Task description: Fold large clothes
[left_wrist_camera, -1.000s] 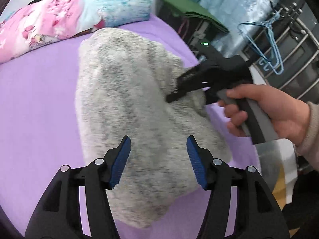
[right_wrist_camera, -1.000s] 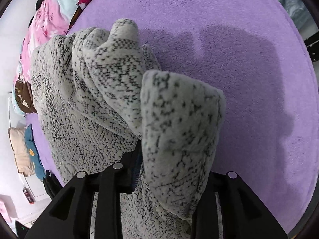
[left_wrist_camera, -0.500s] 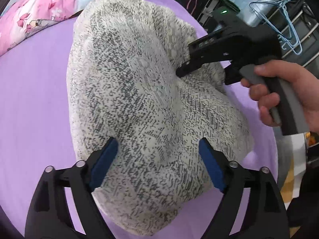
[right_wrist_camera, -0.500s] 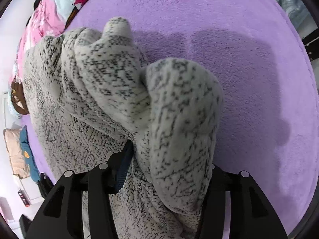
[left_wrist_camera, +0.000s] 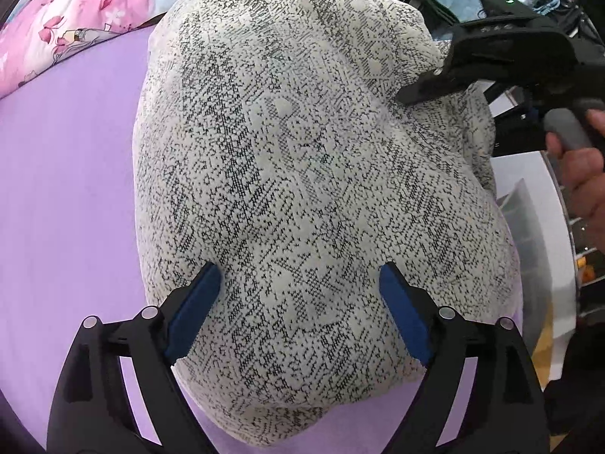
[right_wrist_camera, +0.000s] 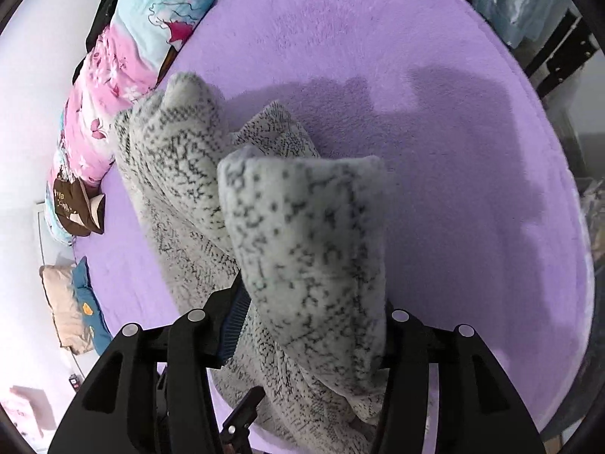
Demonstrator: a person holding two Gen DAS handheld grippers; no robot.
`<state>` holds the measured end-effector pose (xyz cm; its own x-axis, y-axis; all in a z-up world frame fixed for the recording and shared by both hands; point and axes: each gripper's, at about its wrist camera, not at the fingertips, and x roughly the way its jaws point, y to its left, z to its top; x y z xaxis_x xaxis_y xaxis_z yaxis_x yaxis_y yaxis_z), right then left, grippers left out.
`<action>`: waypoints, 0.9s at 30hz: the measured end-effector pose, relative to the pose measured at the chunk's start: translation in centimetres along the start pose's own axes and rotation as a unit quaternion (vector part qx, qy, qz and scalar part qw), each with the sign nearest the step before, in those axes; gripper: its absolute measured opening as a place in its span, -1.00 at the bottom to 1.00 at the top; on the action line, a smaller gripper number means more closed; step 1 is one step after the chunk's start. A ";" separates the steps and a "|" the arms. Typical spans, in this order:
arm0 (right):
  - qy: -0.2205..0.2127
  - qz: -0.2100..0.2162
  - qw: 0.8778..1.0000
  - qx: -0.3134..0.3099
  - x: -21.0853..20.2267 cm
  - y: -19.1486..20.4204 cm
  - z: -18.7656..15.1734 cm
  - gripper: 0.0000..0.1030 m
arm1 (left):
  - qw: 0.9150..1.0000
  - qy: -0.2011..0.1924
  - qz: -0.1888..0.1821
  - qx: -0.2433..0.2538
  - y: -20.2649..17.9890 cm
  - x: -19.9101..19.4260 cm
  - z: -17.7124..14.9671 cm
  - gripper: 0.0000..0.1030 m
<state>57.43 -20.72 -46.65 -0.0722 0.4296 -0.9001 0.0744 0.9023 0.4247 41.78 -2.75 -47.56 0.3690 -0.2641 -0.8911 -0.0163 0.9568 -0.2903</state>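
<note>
A thick white-and-black speckled knit garment (left_wrist_camera: 302, 189) lies bunched on the purple bed (left_wrist_camera: 68, 189). My left gripper (left_wrist_camera: 298, 314) is open, its blue pads (left_wrist_camera: 193, 310) straddling the garment's near end without closing. My right gripper (left_wrist_camera: 412, 94) comes in from the right in the left wrist view and is shut on a fold at the garment's far right. In the right wrist view that gripper (right_wrist_camera: 310, 325) holds a bunched fold of the garment (right_wrist_camera: 302, 234) lifted above the bed (right_wrist_camera: 453, 151).
A pink and blue floral quilt (left_wrist_camera: 56, 34) lies along the bed's far edge and also shows in the right wrist view (right_wrist_camera: 124, 64). Small cushions (right_wrist_camera: 72, 310) lie at the left. A metal rack and white furniture (left_wrist_camera: 529, 212) stand beside the bed on the right.
My left gripper has moved forward onto the garment and opened wider. My right gripper has lifted its held fold higher and pulled it back.
</note>
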 end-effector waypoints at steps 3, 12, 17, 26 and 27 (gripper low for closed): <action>-0.077 -0.024 0.997 -0.009 -5.0 -1.1 1.7 0.54 | 1.000 0.001 -0.003 0.004 0.5 0.1 -0.1 0.58; -0.076 -0.032 0.994 -0.068 -9.9 1.2 2.5 0.61 | 1.000 0.003 0.000 0.004 0.3 0.5 0.2 0.58; -0.044 -0.047 0.994 -0.094 -7.5 5.0 2.3 0.62 | 1.000 0.004 0.014 0.018 -0.4 0.6 0.0 0.59; 0.013 -0.113 0.988 -0.102 -2.4 10.1 4.7 0.65 | 0.999 0.003 0.033 0.036 -1.2 1.0 -0.2 0.61; 0.016 -0.117 0.987 -0.106 -1.9 10.6 4.9 0.65 | 0.999 0.002 0.035 0.036 -1.2 1.1 -0.2 0.61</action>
<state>63.27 -12.19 -40.93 -0.0946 0.2058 -0.9740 -0.1583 0.9628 0.2188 42.05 -4.23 -48.20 0.3648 -0.1963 -0.9101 0.0256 0.9793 -0.2010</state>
